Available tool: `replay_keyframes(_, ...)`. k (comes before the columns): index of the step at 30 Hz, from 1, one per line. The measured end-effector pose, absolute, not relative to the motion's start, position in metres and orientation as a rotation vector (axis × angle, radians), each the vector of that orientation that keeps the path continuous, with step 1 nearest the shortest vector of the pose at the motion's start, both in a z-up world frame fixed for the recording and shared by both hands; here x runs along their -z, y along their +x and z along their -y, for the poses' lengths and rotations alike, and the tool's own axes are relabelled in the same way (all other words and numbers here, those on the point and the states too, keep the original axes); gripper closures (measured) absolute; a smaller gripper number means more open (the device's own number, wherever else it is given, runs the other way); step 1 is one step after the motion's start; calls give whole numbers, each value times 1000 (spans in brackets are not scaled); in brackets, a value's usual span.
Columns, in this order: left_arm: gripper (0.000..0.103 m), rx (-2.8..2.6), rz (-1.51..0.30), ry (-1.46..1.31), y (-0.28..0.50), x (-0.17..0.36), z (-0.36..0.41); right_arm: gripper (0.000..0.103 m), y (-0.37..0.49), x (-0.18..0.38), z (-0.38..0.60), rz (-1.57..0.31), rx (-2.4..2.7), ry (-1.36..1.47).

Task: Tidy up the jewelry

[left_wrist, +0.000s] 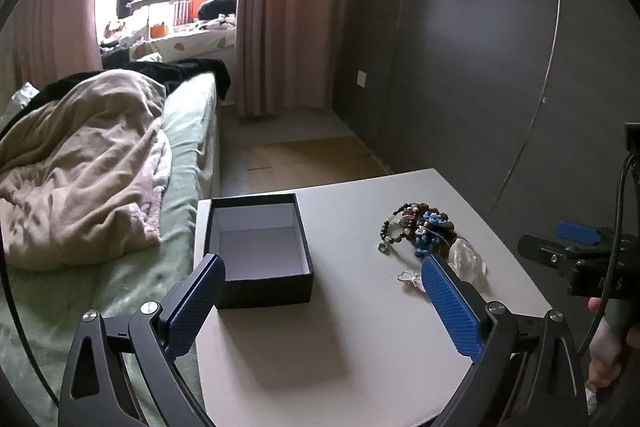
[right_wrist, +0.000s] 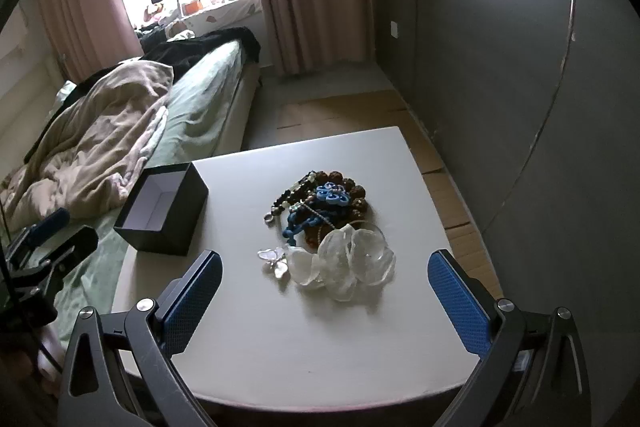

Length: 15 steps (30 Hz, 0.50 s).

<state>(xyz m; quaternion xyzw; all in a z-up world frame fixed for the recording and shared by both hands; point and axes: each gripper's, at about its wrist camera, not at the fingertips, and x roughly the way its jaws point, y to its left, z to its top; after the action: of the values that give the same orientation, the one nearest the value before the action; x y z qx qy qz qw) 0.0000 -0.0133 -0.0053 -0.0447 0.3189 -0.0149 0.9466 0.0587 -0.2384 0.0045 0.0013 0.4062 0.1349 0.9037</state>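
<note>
Both my grippers [left_wrist: 322, 279] [right_wrist: 324, 277] gape empty – the jewelry pile [right_wrist: 324, 211], frame centre, is tangled, so grabbing one bead bracelet [right_wrist: 292, 193] could drag everything past the box [right_wrist: 168, 215].

a small dark box [right_wrist: 162, 215] stands lidless and upright near the left edge of the white worktop [right_wrist: 312, 339], its pale inside bare. well apart from it, toward the right edge, lies a heap of jewelry [right_wrist: 324, 211] — dark and brown bead strings tangled with blue cord pieces [right_wrist: 330, 195] and a thin pearl strand. touching the heap's near side sit clear glassy petal-shaped pieces [right_wrist: 352, 263], and just beside those a small silvery butterfly ornament [right_wrist: 275, 261] — flat on the worktop.
</note>
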Motion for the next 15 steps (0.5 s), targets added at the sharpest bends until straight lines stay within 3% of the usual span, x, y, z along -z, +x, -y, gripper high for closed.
replay_keyframes(15,4,61,-646,-97,1,3,20,0,59,-10,244,-833,-259,-7)
